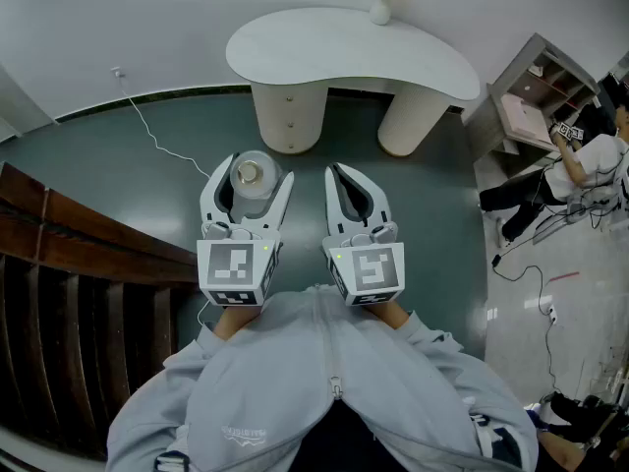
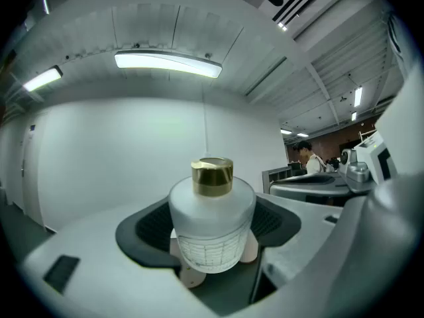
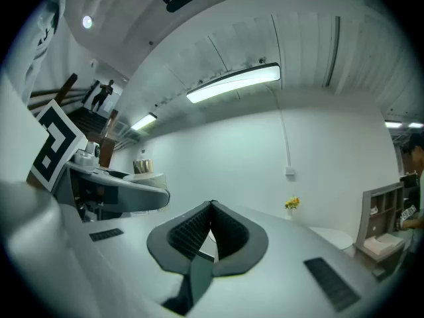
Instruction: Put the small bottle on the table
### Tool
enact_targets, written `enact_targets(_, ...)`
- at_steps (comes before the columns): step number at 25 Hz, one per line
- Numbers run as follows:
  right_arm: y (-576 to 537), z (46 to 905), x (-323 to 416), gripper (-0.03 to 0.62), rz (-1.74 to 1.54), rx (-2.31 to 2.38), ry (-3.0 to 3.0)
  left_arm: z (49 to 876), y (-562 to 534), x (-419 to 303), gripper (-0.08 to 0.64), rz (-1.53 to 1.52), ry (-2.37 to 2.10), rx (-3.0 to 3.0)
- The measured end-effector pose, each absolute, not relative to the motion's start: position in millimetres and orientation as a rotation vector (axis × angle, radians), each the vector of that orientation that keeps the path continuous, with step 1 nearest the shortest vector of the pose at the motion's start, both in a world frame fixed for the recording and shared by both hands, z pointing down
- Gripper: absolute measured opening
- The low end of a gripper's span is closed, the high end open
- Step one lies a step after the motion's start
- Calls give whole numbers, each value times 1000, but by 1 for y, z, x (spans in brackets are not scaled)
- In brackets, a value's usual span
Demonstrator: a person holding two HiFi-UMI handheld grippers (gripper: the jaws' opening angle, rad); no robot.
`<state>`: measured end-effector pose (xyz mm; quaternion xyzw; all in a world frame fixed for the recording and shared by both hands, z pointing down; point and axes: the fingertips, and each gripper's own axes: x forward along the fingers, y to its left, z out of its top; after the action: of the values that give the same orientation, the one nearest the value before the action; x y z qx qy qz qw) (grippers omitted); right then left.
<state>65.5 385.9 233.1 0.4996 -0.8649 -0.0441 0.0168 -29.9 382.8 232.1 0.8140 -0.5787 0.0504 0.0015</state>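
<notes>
Left hand-held gripper (image 1: 256, 171): jaws spread wide, dark ribbed pads (image 2: 147, 225) pressed on either side of the small frosted white bottle with a gold cap (image 2: 211, 225). Bottle upright in the grip, cap up, with a faint printed grid low on its body.

Head view: the bottle (image 1: 250, 177) is carried in the air over the dark grey-green floor (image 1: 128, 185), in front of the person's grey zip-up top (image 1: 324, 382). It is well short of the white kidney-shaped bench (image 1: 344, 52), which stands on two rounded cream pedestals against the wall.

Right hand-held gripper (image 1: 335, 171): jaws brought together, pad tips meeting, nothing between them. Held level with the left one, just beside it and not touching.

On the far edge of the bench: small white vase with yellow flowers (image 1: 381, 6).

Left of the person: dark brown wooden stair steps (image 1: 69, 273). A thin white cable (image 1: 155, 142) runs from a wall socket across the floor. Far right, a second person (image 1: 590, 163) sits by a low open shelf unit (image 1: 536, 91).
</notes>
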Motion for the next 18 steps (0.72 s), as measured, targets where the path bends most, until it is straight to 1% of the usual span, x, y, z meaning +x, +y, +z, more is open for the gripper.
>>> enact_targets(18, 362, 221, 96, 26, -156, 1523, -2778, 229, 366, 1, 333, 142, -1886, 2553)
